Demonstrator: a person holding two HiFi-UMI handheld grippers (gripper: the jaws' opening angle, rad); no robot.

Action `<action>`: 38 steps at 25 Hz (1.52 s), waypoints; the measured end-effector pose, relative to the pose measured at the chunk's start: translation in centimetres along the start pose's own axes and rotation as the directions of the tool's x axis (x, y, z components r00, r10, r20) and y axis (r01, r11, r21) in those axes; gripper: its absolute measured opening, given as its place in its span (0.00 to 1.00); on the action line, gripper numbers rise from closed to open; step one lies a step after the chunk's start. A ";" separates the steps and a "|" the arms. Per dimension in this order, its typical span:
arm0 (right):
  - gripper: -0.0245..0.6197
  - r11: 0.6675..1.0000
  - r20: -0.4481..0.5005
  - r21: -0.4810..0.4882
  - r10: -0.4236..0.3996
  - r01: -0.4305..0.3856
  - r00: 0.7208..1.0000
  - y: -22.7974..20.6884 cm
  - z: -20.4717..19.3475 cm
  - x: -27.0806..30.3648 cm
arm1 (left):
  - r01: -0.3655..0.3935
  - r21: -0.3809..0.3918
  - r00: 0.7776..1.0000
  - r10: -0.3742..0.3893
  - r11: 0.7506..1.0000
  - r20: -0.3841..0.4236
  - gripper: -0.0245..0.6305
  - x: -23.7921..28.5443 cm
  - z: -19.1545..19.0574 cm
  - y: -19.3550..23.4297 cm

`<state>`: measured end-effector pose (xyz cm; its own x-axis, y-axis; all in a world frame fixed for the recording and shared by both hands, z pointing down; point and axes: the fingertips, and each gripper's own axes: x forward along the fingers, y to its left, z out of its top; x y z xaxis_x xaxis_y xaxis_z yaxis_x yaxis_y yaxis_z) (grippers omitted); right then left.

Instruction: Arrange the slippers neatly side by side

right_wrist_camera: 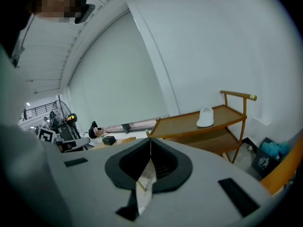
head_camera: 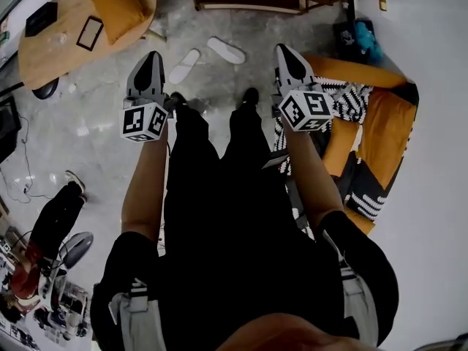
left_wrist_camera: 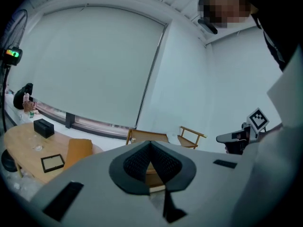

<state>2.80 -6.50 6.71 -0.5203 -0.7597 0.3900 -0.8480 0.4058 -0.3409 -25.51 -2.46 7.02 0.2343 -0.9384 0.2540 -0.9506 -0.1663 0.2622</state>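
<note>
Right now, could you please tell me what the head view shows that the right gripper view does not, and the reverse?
Only the head view: a white slipper and a second slipper on the floor, apart and at different angles, beyond the person's legs.

Only the right gripper view: a white object on the top shelf of the wooden rack, and the right gripper with its jaws closed together, nothing between them.

Both: the rack, the two grippers, including the left gripper, and a teal item near the rack.
</note>
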 end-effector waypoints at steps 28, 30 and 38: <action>0.09 0.655 -0.356 0.720 0.066 0.229 0.932 -12.3 -37.6 15.8 | 0.097 0.064 0.968 -0.079 0.993 -0.239 0.06 7.8 -29.0 4.3; 0.09 0.608 -0.358 0.752 0.054 0.254 0.932 -13.6 -39.8 16.1 | 0.110 0.067 0.964 -0.090 0.992 -0.249 0.06 8.4 -30.6 4.2; 0.21 0.372 -0.365 0.870 0.044 0.324 0.930 -16.6 -47.3 19.2 | 0.145 0.069 0.950 -0.119 0.987 -0.289 0.06 10.4 -36.0 5.3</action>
<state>2.15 -3.75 60.34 -0.5578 -0.5032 0.6600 -0.3964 -0.5372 -0.7445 -20.81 -2.21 44.56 0.3948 -0.7841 0.4788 -0.9184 -0.3210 0.2314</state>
